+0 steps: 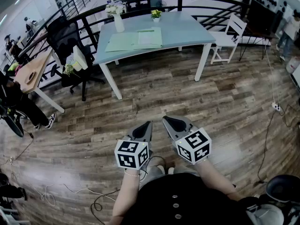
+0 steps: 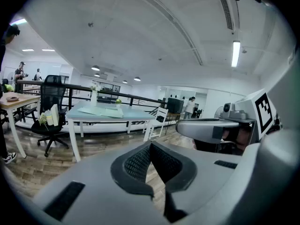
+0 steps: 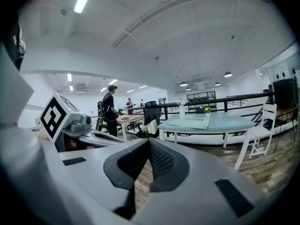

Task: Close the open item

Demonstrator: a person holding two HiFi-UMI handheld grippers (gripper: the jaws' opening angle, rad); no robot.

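Standing well back from the table [image 1: 187, 29], the person holds both tools out low over the wooden floor [image 1: 197, 93], side by side and tipped a little downward. The left tongs [image 1: 149, 123] are pressed together with nothing in them, and the right tongs [image 1: 164, 119] are the same, tips meeting, empty. No contact yet, then. The thing to shut looks to be the pale green folder [image 1: 136, 39] lying spread flat near the middle of that table, well apart from both tools. A white vase of flowers [image 1: 118, 21] stands beyond its left end and a small potted plant [image 1: 156, 15] sits at the far edge. From here I can't say for sure whether it's a folder or a thin book, but it reads as two flat leaves with a sheet lying on the right-hand one. I'd expect it to be very light, thin and bendy, card or plastic, likely to skate on that smooth top and to flop rather than swing over like a board. The best hold, I reckon, is the free outer edge of one leaf, away from the fold, pinched shallow near the middle of that edge so it lifts evenly. The other tongs could press down the opposite leaf to stop the lot sliding. That sheet may slip out if the leaf is flipped fast. A white chair [image 1: 228, 34] stands at the table's right end, off to the side of the way in.
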